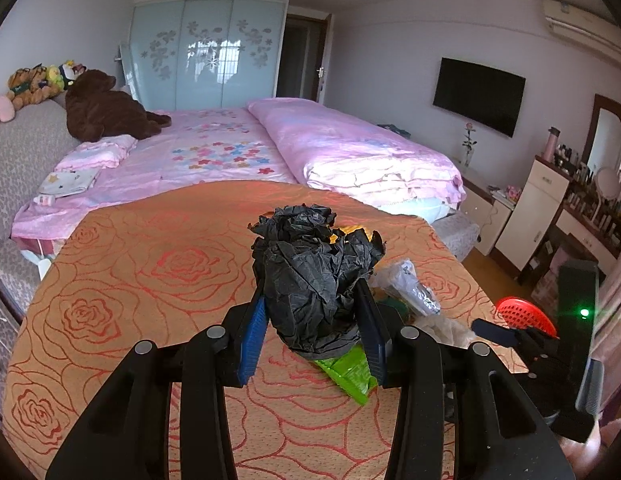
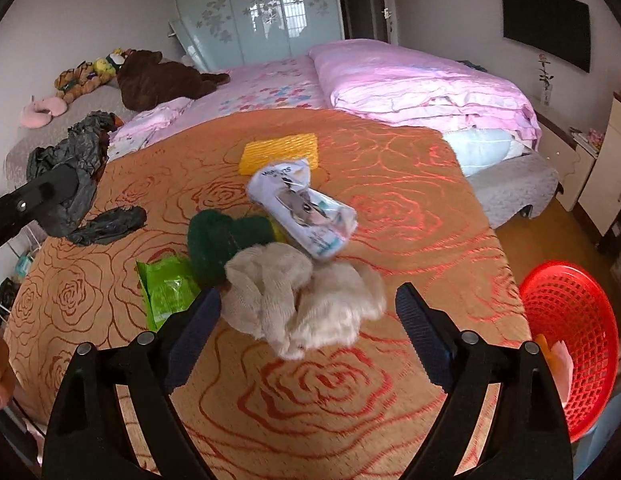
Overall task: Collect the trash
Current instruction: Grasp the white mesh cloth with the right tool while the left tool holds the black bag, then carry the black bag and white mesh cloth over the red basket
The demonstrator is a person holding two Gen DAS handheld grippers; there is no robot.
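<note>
Black crumpled plastic bag (image 1: pixel 314 276) sits clamped between the 2 fingers of my left gripper (image 1: pixel 313 334), lifted above the orange rose-patterned tablecloth (image 1: pixel 150 280). My right gripper (image 2: pixel 308 332) hangs spread wide, holding nothing, its fingers flanking a cream fuzzy cloth (image 2: pixel 306 300) on the table. Just beyond it lie a green wrapper (image 2: pixel 166 290), a dark green scrubber (image 2: pixel 224 244), a white printed packet (image 2: pixel 306 210) and a yellow sponge (image 2: pixel 280 152). A second black scrap (image 2: pixel 112 224) rests near the left edge. The red mesh basket (image 2: pixel 570 344) stands off the table's right side.
</note>
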